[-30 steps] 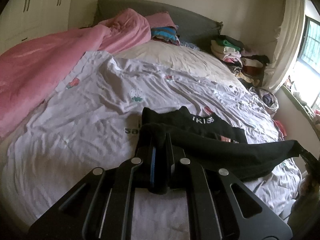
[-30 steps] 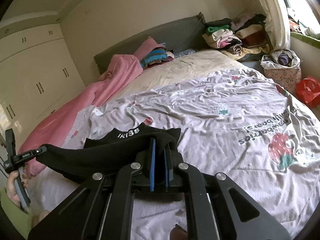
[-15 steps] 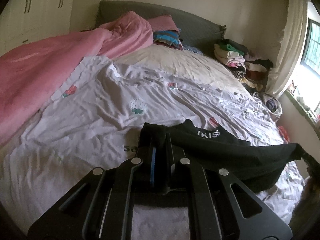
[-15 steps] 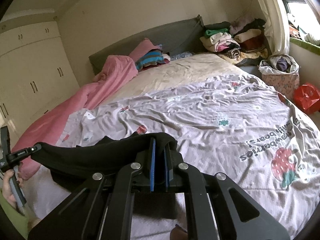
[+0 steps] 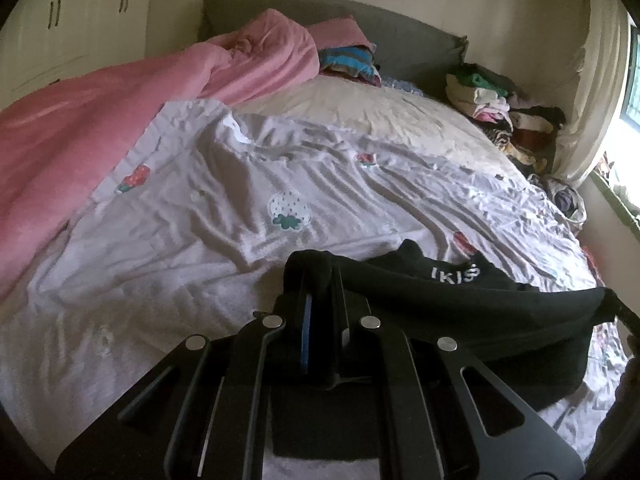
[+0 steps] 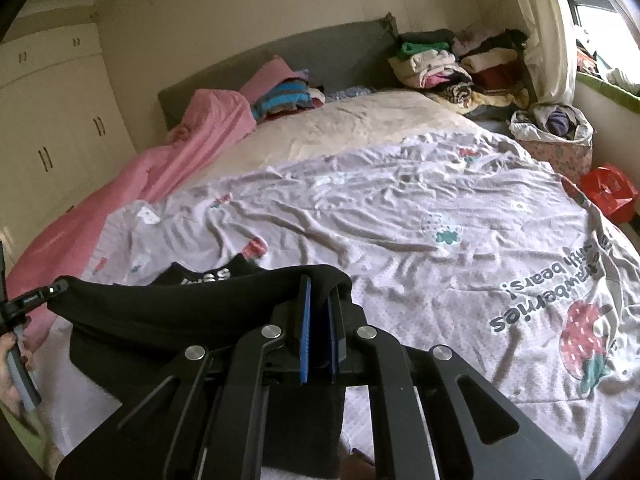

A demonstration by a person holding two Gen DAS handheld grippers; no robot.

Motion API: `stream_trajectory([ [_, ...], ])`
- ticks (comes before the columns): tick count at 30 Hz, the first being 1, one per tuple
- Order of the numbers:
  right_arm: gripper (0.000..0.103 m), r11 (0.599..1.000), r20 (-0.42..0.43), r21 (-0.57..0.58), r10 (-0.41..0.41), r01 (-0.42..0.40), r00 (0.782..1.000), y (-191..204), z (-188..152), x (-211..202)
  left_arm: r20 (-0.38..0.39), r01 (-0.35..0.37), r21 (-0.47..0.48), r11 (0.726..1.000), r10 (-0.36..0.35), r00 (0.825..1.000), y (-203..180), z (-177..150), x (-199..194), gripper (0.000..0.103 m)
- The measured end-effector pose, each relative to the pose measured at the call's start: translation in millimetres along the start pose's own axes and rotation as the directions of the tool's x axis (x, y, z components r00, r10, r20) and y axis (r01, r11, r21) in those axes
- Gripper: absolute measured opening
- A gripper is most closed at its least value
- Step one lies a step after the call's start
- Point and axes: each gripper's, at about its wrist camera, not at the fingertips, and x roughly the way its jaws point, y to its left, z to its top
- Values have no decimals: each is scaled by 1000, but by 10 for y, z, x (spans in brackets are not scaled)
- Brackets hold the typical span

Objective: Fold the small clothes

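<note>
Wrinkly strawberry-print cotton bedsheet [image 5: 200, 264] under one floppy black fabric garment [image 5: 460, 304], two grippers, left gripper [image 5: 320, 284] and right gripper [image 6: 320, 292], each pinching a corner.

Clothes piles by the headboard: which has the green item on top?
The window-side pile; a folded green garment tops it. The pile beside the pink duvet is blue-striped.

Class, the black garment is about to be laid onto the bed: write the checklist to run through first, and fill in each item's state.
1. Left claw shut on the black garment: ok.
2. Right claw shut on the same garment: ok.
3. Top edge stretched between both claws, no big sag: ok.
4. Lower half with the white lettering lying flat on the quilt: cannot tell, partly hidden.
5. Quilt ahead free of other clothes: ok.
6. Quilt smooth: not ok, wrinkled.
</note>
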Motion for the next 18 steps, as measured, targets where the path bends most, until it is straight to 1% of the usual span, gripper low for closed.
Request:
stream_trajectory([
  [8, 7, 999, -64, 19, -34, 36, 997, -98, -125, 321, -40, -20, 21, 1000, 21, 999, -12, -87, 353, 2],
  [14, 7, 997, -96, 9, -69, 71, 993, -107, -203, 468, -60, -38, 43, 998, 41, 997, -28, -138, 494, 2],
  [18, 7, 995, -106, -3, -97, 98, 990, -85, -241, 524, -62, -45, 57, 997, 48, 997, -45, -175, 520, 2],
])
